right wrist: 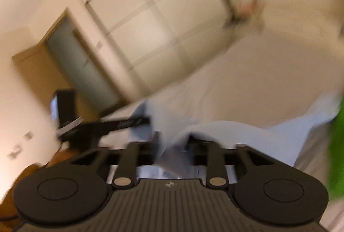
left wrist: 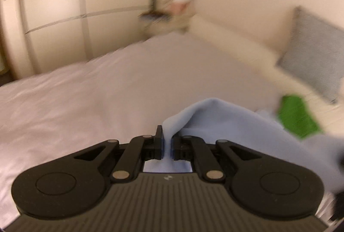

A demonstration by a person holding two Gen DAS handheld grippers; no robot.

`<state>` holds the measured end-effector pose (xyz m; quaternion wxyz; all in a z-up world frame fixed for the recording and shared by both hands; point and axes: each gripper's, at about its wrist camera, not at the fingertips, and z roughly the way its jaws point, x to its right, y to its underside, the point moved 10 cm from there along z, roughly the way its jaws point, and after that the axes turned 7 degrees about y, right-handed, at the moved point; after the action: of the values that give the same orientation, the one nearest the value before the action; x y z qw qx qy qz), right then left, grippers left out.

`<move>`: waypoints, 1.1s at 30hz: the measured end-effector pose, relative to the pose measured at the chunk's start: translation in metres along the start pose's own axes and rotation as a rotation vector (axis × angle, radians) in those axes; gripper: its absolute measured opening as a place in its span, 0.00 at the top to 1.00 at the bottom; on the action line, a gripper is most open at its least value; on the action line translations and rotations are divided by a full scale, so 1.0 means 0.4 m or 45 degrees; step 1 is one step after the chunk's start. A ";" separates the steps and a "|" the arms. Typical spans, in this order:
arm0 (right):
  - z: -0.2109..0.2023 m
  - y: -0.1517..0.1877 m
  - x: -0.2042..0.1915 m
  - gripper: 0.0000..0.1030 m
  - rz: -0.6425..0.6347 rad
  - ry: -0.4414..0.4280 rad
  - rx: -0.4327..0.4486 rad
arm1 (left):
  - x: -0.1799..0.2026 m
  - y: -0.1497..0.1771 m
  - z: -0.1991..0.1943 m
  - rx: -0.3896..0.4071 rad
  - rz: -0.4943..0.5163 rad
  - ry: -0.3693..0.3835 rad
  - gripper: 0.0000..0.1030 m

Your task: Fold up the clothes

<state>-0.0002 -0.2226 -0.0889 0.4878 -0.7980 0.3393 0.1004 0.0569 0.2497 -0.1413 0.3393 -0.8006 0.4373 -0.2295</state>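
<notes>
Left gripper [left wrist: 166, 144]: jaws nearly together, pinching a fold of light blue cloth [left wrist: 215, 116] between the pads; pointing forward and downward.
Right gripper [right wrist: 173, 146]: jaws apart with pale cloth between the fingers (blur hides whether the pads press it); view tilted, the wrist rolled to one side.

2 wrist views, both facing bed [left wrist: 107, 86]
</notes>
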 end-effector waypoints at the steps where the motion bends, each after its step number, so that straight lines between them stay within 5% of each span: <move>1: 0.025 0.045 -0.020 0.50 0.036 -0.003 -0.069 | -0.053 0.050 0.004 -0.061 -0.007 -0.048 0.94; 5: 0.077 0.171 -0.029 0.50 0.177 0.031 -0.234 | -0.206 0.268 0.014 -0.301 -0.053 -0.160 0.91; 10: 0.065 0.252 0.030 0.45 0.202 0.164 -0.361 | -0.236 0.486 0.001 -0.466 -0.051 -0.167 0.90; 18: 0.083 0.427 0.159 0.46 -0.008 0.430 -0.592 | -0.028 0.705 0.012 -0.592 0.046 0.034 0.77; 25: 0.163 0.520 0.217 0.46 -0.107 0.418 -0.775 | 0.186 0.813 0.043 -0.674 0.165 0.149 0.72; 33: 0.184 0.553 0.335 0.46 -0.188 0.412 -0.878 | 0.414 0.889 0.198 -0.638 0.524 0.146 0.60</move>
<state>-0.0286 -0.2848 -0.3488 0.1369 -0.9429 0.3000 0.0459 0.0007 -0.0025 -0.4469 0.1458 -0.7399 0.6510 -0.0862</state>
